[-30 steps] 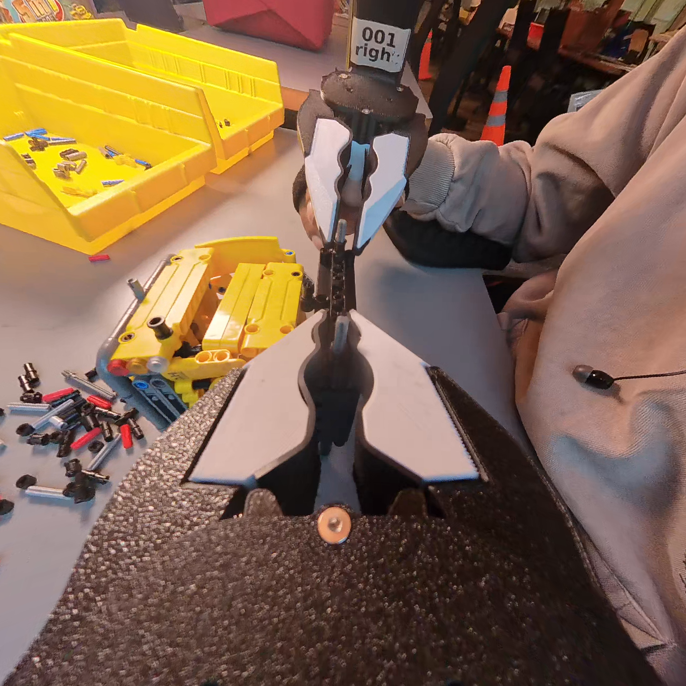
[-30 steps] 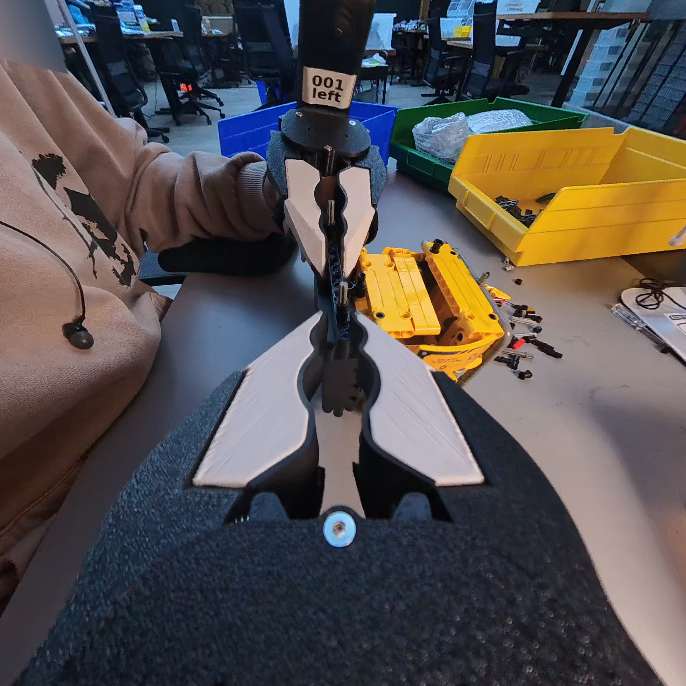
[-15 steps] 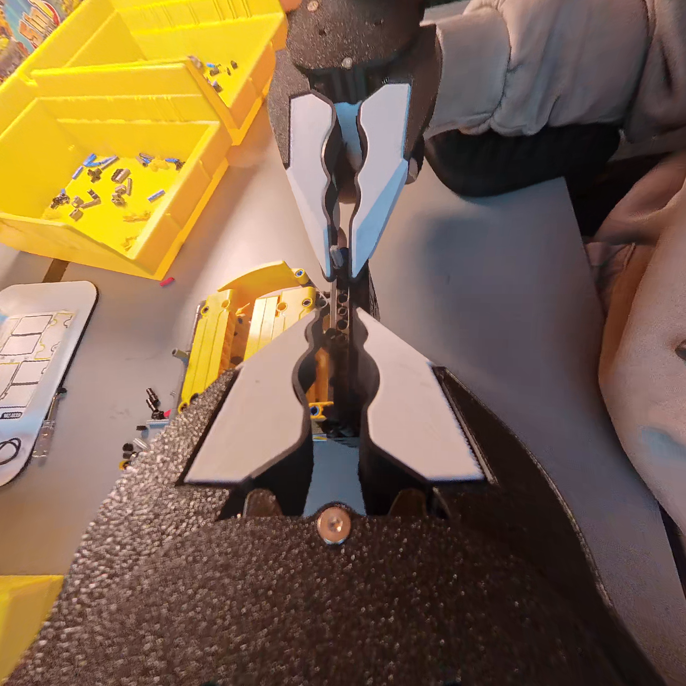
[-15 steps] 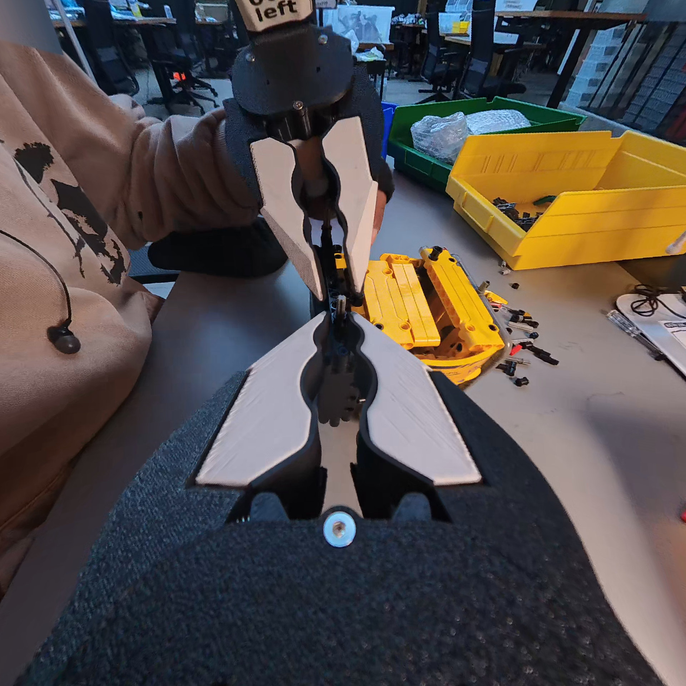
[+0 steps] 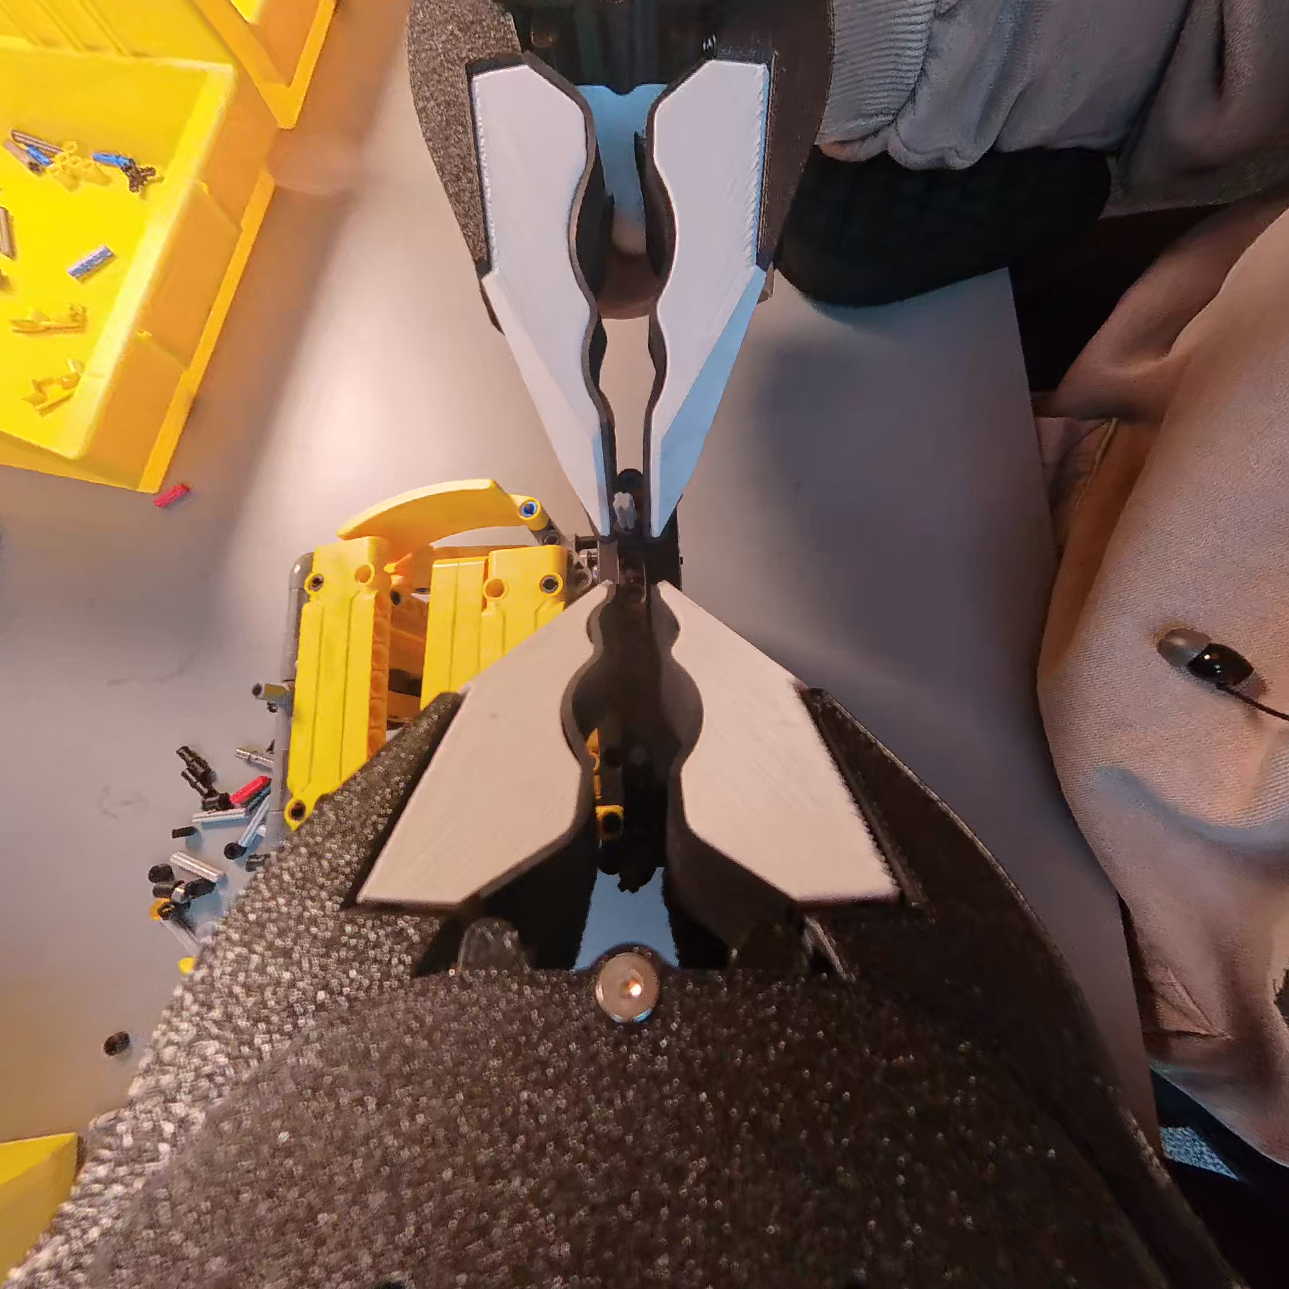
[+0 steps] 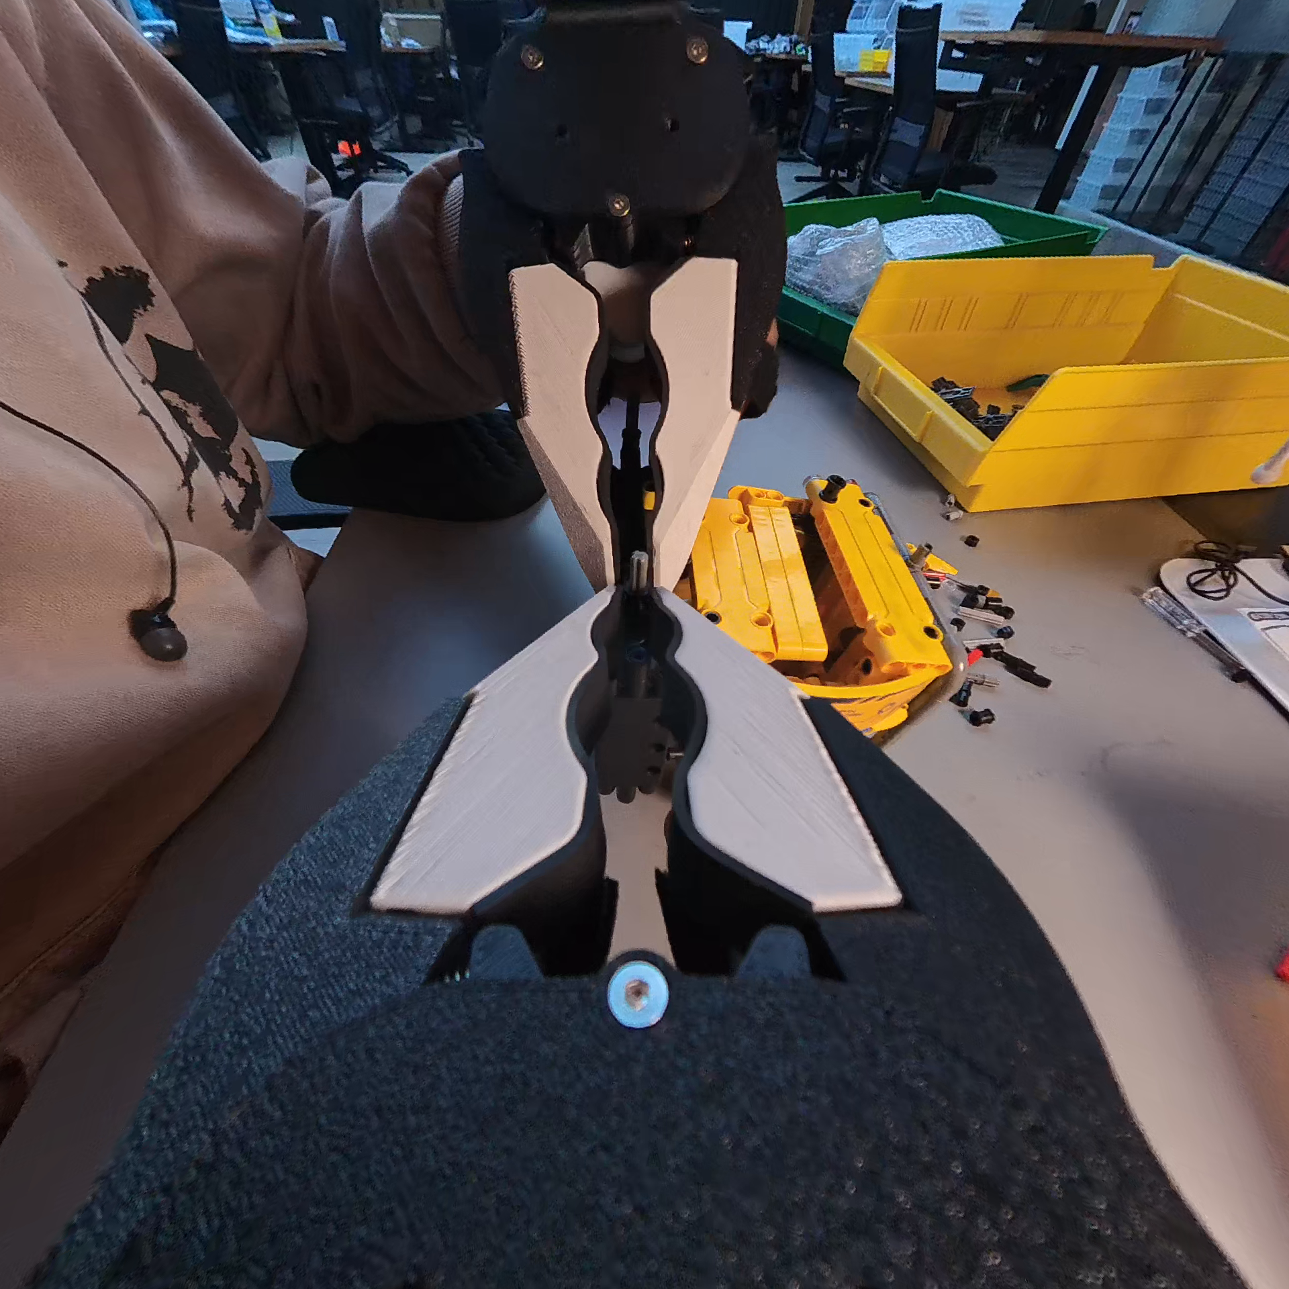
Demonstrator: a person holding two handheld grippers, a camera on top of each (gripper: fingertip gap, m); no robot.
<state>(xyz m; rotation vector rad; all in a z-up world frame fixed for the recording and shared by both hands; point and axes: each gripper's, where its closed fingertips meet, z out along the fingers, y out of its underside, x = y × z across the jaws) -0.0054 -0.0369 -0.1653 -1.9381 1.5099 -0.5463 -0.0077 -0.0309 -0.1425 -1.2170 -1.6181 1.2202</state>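
My left gripper (image 5: 631,589) is shut on a black beam assembly (image 5: 631,704) that fills its finger cavity. My right gripper (image 6: 637,596) faces it tip to tip and is shut on the black assembly's other end (image 6: 631,725). A short grey axle (image 6: 638,566) sticks up where the tips meet; it also shows in the left wrist view (image 5: 623,506). I cannot tell whether the black parts are one piece or two. The right gripper (image 5: 628,533) shows at the top of the left wrist view, the left gripper (image 6: 633,582) in the right wrist view. Both hover above the grey table (image 5: 837,488).
A yellow brick-built model (image 5: 349,662) (image 6: 802,593) lies on the table just beside the grippers. Loose pins and axles (image 5: 209,823) (image 6: 990,628) lie by it. Yellow bins (image 5: 104,244) (image 6: 1081,418), a green bin (image 6: 941,216) and a paper sheet (image 6: 1248,628) stand farther off. The person's torso (image 6: 104,488) is close. The grippers are tip to tip, or close to it.
The two grippers have come together until their tips almost touch, so less black beam shows between them. The left gripper has tilted to look more steeply down at the table.
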